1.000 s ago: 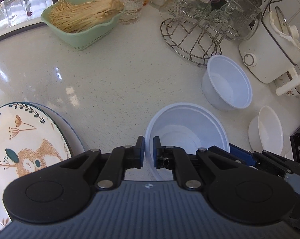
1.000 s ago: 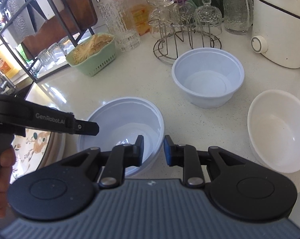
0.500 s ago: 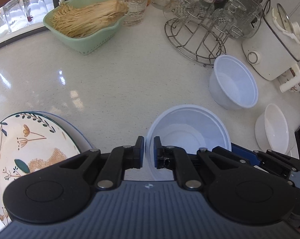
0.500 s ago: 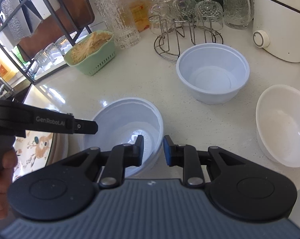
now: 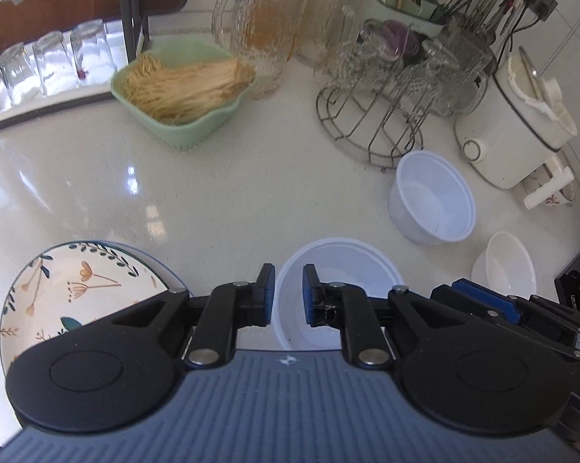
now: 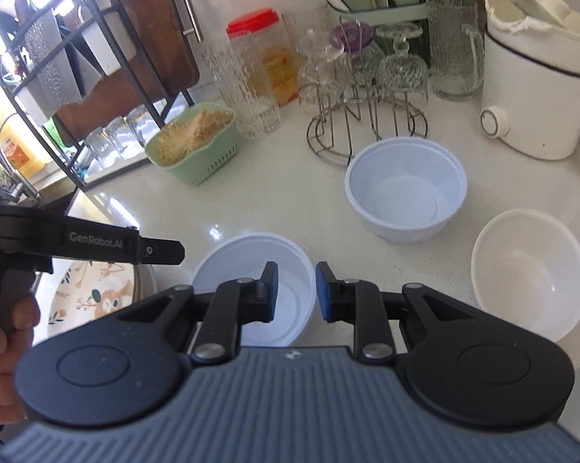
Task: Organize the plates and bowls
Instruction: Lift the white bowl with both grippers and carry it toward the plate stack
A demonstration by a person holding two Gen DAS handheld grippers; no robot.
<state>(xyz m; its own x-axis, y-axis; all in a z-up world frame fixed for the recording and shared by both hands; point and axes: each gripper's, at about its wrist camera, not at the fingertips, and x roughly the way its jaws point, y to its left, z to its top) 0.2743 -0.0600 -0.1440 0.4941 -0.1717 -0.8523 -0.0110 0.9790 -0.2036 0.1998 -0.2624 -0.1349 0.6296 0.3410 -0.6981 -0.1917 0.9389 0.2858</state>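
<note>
A white plastic bowl (image 5: 351,270) (image 6: 251,258) stands on the counter right in front of both grippers. My left gripper (image 5: 289,295) is open, its jaws either side of the bowl's left rim without pressing it. My right gripper (image 6: 297,289) is open, its jaws either side of the bowl's right rim. A second white plastic bowl (image 5: 434,196) (image 6: 405,189) stands farther back right. A cream bowl (image 5: 508,266) (image 6: 529,274) sits at the right. A flowered plate (image 5: 74,293) (image 6: 93,293) lies on a stack at the left.
A green basket of noodles (image 5: 182,92) (image 6: 193,142), a wire glass rack (image 5: 371,115) (image 6: 367,115), glass jugs and a white cooker (image 5: 517,131) (image 6: 537,88) line the back. Upturned glasses (image 5: 54,61) stand at the back left.
My left gripper has opened from shut on the near bowl's rim. Both grippers have drawn back and up a little; the bowl stays on the counter.
</note>
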